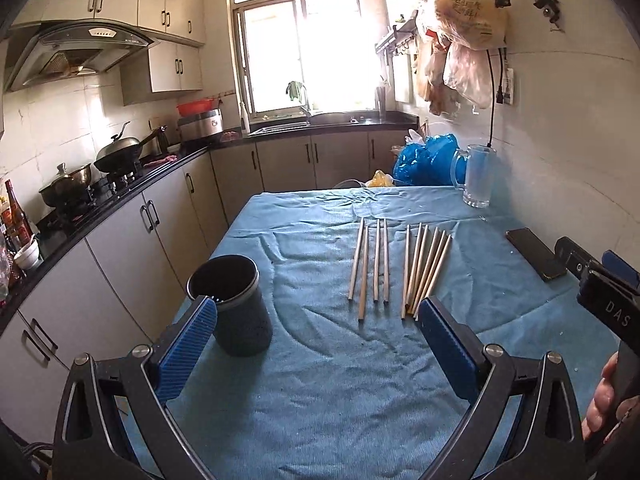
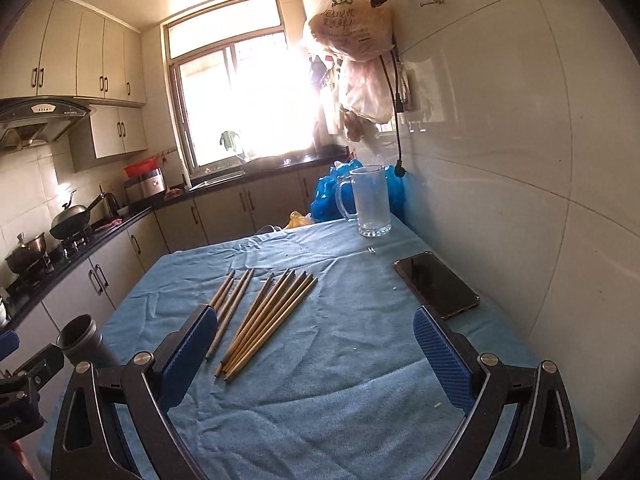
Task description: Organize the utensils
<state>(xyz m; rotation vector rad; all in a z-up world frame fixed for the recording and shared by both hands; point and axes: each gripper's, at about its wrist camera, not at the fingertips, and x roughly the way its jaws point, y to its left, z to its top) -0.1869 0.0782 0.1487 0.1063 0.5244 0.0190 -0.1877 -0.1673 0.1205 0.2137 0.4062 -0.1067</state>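
Note:
Several wooden chopsticks (image 1: 400,266) lie side by side in two groups on the blue cloth, also in the right wrist view (image 2: 264,314). A dark cylindrical utensil holder (image 1: 234,306) stands upright and empty at the table's left edge; it also shows at the far left of the right wrist view (image 2: 86,340). My left gripper (image 1: 318,312) is open and empty, above the cloth between holder and chopsticks. My right gripper (image 2: 316,322) is open and empty, just right of the chopsticks' near ends. The right gripper's body shows at the right edge of the left wrist view (image 1: 604,280).
A black phone (image 2: 436,284) lies near the right wall. A glass mug (image 2: 370,200) stands at the far right corner, blue plastic bags (image 2: 328,192) behind it. The table covered in blue cloth (image 2: 340,380) has kitchen cabinets and a stove counter (image 1: 120,196) to its left.

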